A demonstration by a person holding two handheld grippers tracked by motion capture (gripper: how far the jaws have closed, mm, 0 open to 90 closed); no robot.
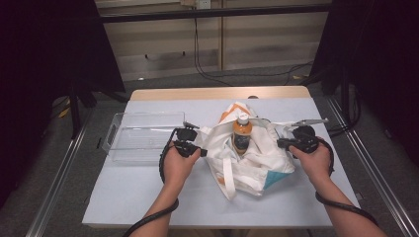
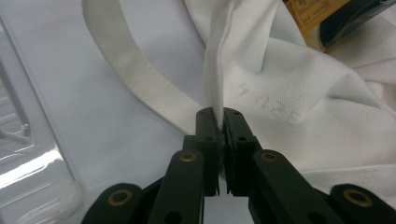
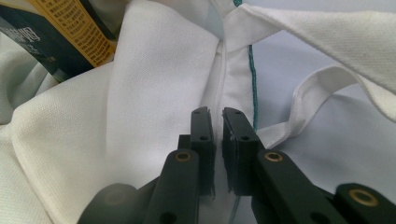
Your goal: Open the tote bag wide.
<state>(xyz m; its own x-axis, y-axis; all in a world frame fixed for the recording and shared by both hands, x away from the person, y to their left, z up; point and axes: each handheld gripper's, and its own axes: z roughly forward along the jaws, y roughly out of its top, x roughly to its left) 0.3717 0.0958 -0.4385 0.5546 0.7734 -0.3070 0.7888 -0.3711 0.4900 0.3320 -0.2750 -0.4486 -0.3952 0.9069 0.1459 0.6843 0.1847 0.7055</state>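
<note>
High view: the white tote bag [image 1: 247, 158] lies at the centre of the table [image 1: 148, 192], with an orange bottle [image 1: 241, 132] standing upright in its open mouth. The left gripper [image 1: 196, 148] holds the bag's left rim and the right gripper [image 1: 282, 143] its right rim; a clear plastic tray [image 1: 143, 136] sits just beside the bag on the left. Risk: if the two rims are pulled apart or lifted unevenly, the bottle may tip and roll out, since only slack cloth supports it. Left gripper view: the jaws of the left gripper [image 2: 218, 112] are closed almost fully on a thin folded edge of the bag [image 2: 289, 93], with a strap [image 2: 140, 79] lying loose alongside. Risk: the bite is shallow and near the jaw tips, so tension could pull the fabric free. Right gripper view: the right gripper [image 3: 217, 112] is closed to a narrow slit on the bag seam [image 3: 224, 70], with the bottle label [image 3: 70, 28] close behind. Risk: how much cloth lies between the pads cannot be told, so a slip on this side would drop that rim and let the bottle lean.
</note>
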